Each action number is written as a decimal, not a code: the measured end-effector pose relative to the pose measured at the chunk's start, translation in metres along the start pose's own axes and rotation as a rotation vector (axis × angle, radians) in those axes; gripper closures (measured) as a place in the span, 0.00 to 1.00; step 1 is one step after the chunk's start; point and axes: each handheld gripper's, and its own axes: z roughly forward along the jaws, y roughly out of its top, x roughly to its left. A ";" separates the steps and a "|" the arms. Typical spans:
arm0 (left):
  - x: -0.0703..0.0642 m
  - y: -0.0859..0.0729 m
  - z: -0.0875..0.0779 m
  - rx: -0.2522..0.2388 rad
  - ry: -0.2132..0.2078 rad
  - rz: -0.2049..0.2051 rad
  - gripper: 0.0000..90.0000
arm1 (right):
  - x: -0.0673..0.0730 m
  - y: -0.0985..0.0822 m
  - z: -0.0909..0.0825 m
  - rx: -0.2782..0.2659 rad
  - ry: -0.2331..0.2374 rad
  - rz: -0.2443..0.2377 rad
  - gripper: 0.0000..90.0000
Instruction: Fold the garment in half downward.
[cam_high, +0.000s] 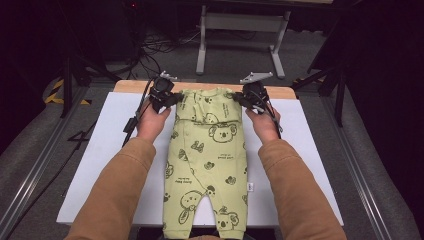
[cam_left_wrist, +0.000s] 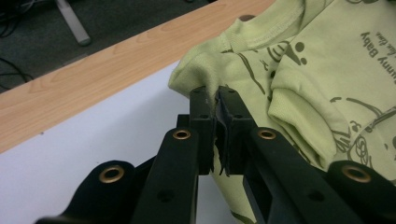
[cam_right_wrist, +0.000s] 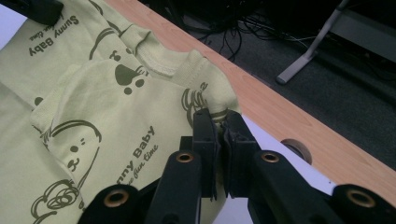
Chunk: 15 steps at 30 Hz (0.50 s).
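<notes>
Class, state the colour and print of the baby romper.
Pale green romper with dark koala prints; clearest in the high view.

left gripper (cam_high: 172, 98): jaws closed, arm extended | right gripper (cam_high: 241, 99): jaws closed, arm extended

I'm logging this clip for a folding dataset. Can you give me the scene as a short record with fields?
garment: light green baby romper with koala print, flat, legs toward the person
sleeves: folded in over the chest
surface: white board on wooden table
left tool: shut on the romper's shoulder edge
right tool: shut on the opposite shoulder edge
</notes>
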 end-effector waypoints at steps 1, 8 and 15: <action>0.001 0.001 -0.001 -0.003 0.003 0.002 0.95 | 0.000 0.001 0.000 -0.001 -0.003 -0.005 0.95; 0.004 0.008 -0.006 -0.037 0.021 0.005 0.95 | 0.000 0.009 -0.002 -0.023 -0.025 -0.010 0.95; 0.002 0.011 -0.009 -0.059 0.013 0.011 0.95 | -0.003 0.012 -0.007 -0.037 -0.042 -0.006 0.95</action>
